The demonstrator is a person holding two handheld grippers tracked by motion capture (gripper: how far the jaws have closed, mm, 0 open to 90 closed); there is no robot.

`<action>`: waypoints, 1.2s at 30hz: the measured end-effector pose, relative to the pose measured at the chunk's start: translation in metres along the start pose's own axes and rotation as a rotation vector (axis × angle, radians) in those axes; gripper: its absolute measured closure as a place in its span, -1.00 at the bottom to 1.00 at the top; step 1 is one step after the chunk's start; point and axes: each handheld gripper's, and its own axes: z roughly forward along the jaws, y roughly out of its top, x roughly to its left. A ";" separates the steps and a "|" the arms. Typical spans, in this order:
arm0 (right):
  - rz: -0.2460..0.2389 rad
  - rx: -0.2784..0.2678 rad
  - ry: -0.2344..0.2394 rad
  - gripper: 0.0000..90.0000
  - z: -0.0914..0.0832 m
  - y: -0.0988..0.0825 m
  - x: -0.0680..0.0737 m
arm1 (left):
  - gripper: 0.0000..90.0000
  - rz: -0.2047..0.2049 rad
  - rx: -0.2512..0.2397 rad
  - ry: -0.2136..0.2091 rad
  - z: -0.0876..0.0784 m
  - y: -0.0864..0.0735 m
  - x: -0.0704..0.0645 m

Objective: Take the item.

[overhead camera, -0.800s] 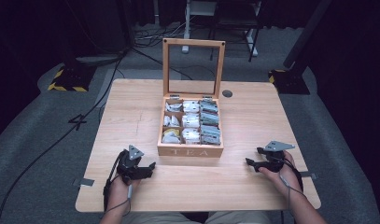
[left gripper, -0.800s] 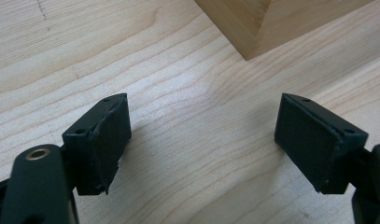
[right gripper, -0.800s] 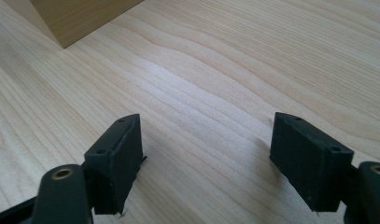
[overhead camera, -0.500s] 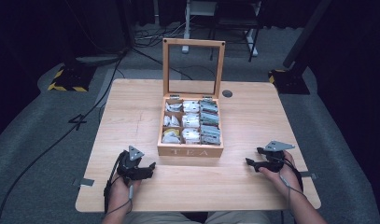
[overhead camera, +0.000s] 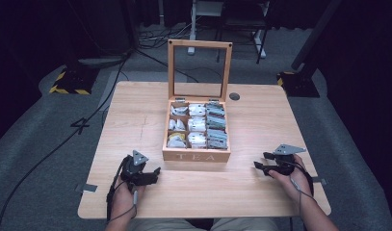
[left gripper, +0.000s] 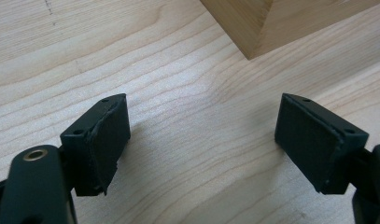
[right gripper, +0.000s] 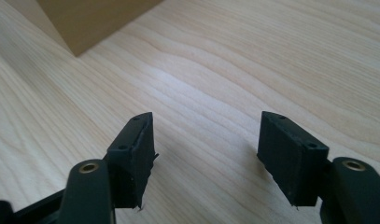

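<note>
we've barely started | left gripper (overhead camera: 152,173) and right gripper (overhead camera: 261,161) both spread wide, empty | TEA box (overhead camera: 197,155) between them, lid up | tea bags (overhead camera: 197,125) all inside, nothing touched

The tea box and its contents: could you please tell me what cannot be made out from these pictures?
- Tea box: cut off by the top edge in both gripper views, one corner left.
- Packets: high view, too small to read or count.
- Lid: high view, pane indistinguishable from an empty frame.
</note>
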 end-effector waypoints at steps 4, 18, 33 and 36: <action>0.012 -0.018 0.031 -0.07 -0.009 0.009 0.001 | -0.60 -0.005 0.003 -0.004 0.001 0.001 0.000; -0.019 -0.076 0.107 0.04 -0.024 0.060 0.012 | -0.66 -0.003 0.007 -0.005 0.003 0.003 0.002; -0.103 -0.092 0.179 0.09 -0.012 0.120 0.038 | -0.66 -0.048 0.008 0.040 0.001 0.000 -0.004; -0.121 -0.094 0.188 0.10 -0.008 0.130 0.043 | -0.66 -0.058 0.008 0.046 0.000 -0.001 -0.005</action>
